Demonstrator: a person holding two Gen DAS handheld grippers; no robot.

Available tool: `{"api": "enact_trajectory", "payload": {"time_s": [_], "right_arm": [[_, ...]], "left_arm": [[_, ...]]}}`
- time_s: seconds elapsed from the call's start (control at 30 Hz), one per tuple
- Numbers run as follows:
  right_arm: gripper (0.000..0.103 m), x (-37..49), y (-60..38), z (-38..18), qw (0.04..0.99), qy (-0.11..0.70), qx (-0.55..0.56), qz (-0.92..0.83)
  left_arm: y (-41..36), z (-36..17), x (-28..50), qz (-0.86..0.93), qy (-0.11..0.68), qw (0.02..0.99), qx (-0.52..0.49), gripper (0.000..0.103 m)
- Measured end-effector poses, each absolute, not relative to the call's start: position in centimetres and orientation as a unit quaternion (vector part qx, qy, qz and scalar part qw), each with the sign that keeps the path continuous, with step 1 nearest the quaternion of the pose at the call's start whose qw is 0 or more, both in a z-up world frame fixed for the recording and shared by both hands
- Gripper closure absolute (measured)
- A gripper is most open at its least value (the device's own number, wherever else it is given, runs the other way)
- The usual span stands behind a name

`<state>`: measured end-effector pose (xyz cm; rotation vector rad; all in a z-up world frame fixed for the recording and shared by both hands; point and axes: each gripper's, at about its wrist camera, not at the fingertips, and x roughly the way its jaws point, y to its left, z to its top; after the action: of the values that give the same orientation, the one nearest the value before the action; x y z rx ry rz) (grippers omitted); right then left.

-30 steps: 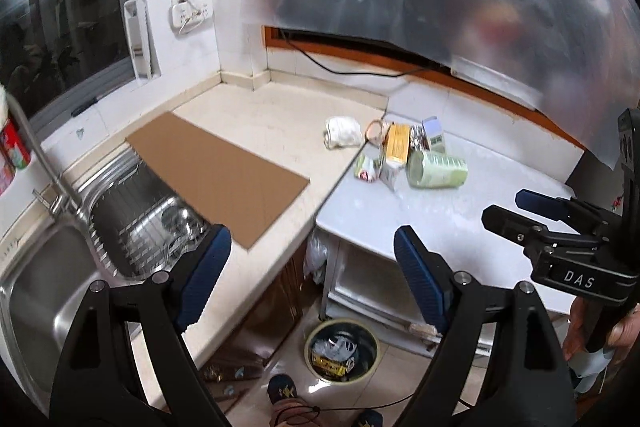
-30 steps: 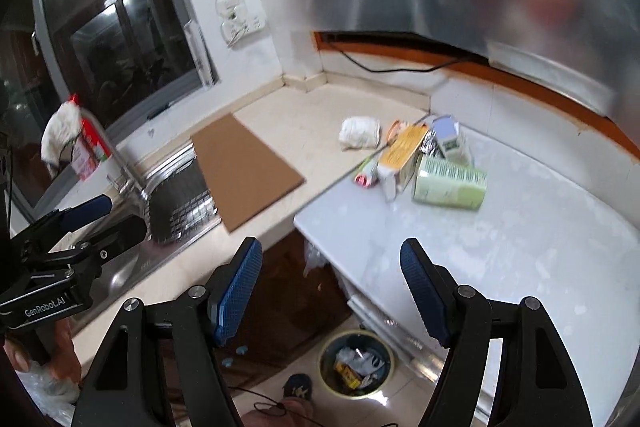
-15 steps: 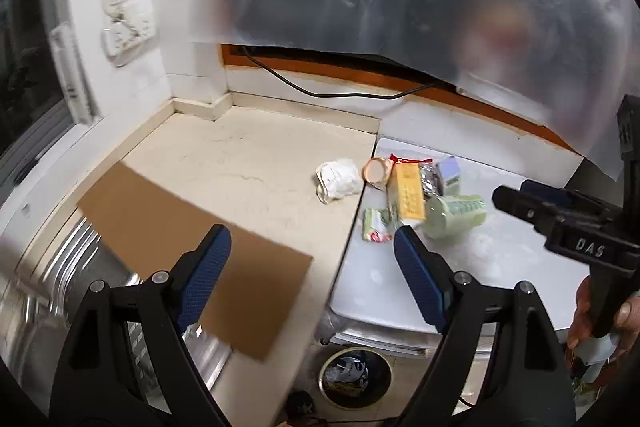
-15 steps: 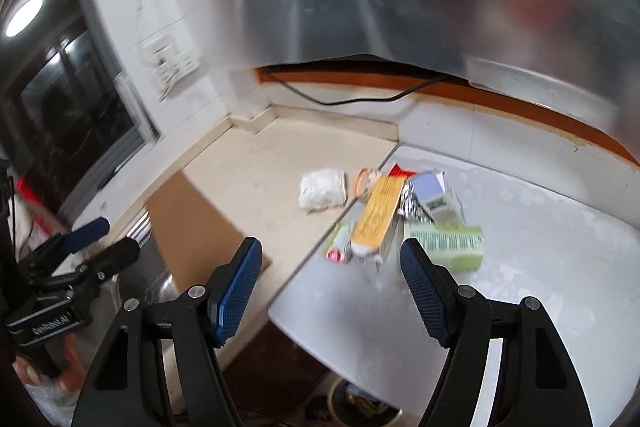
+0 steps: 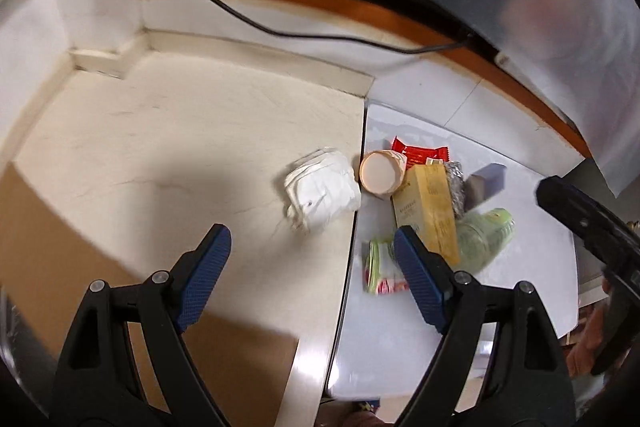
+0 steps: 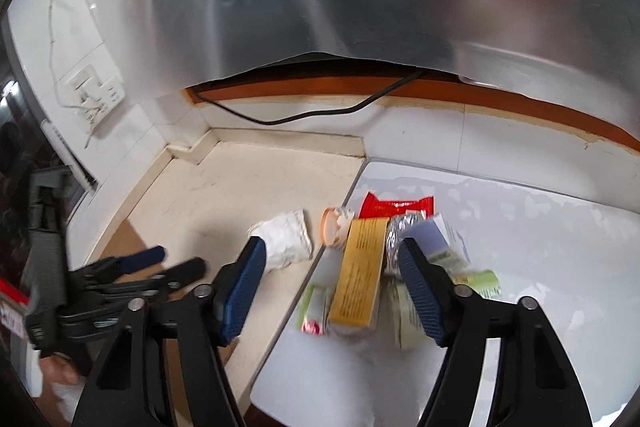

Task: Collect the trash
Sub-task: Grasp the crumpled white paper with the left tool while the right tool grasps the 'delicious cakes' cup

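Observation:
A heap of trash lies where the beige counter meets the white table: a crumpled white paper wad [image 5: 322,185] [image 6: 286,237], a small paper cup on its side [image 5: 380,173] [image 6: 334,225], a red wrapper [image 5: 418,153] [image 6: 396,207], a yellow box [image 5: 428,211] [image 6: 360,275], a foil ball [image 6: 400,231], a green packet [image 5: 486,237] and a small green-and-red wrapper [image 5: 380,267] [image 6: 314,311]. My left gripper [image 5: 312,259] is open and empty, just short of the paper wad. My right gripper [image 6: 332,275] is open and empty above the yellow box.
A brown cardboard sheet [image 5: 60,267] lies on the beige counter [image 5: 180,147] at the left. The white table [image 6: 520,247] stretches right. A black cable [image 6: 304,115] runs along the back wall. A wall socket [image 6: 94,95] is at the far left.
Both grippers have moved forward and down towards the trash heap, which now looks much larger. The sink and the floor bin have left the views.

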<state>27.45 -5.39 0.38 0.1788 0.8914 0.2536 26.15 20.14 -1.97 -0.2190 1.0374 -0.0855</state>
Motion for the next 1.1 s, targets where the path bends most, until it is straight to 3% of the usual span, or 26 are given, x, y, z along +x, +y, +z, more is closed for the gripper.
{"api": "enact_trajectory", "payload": {"time_s": [0.4,0.5,0.67,0.8,0.87,1.1], "right_arm": [[0.049,35.0,-3.1,-3.8,0.871,0.471,0.085,0.112],[0.049,37.2,-2.2,-5.2,0.863,0.485,0.068,0.119],[0.05,40.1,-0.4,-7.9,0.847,0.515,0.033,0.128],[0.052,41.7,0.8,-9.9,0.833,0.537,0.001,0.136],[0.052,42.3,1.4,-10.9,0.825,0.546,-0.019,0.141],[0.057,43.2,2.7,-13.9,0.798,0.575,-0.104,0.149]], "left_arm": [[19.0,-10.8,34.1,-0.042,0.548,0.825,-0.135,0.024],[18.8,-11.9,34.7,-0.04,0.553,0.82,-0.139,0.032],[18.5,-12.1,34.5,-0.055,0.548,0.819,-0.162,0.061],[18.9,-11.1,33.4,-0.043,0.524,0.835,-0.164,0.069],[19.5,-10.6,32.8,-0.038,0.513,0.84,-0.174,0.097],[21.6,-9.1,31.3,-0.02,0.487,0.848,-0.207,0.099]]}}
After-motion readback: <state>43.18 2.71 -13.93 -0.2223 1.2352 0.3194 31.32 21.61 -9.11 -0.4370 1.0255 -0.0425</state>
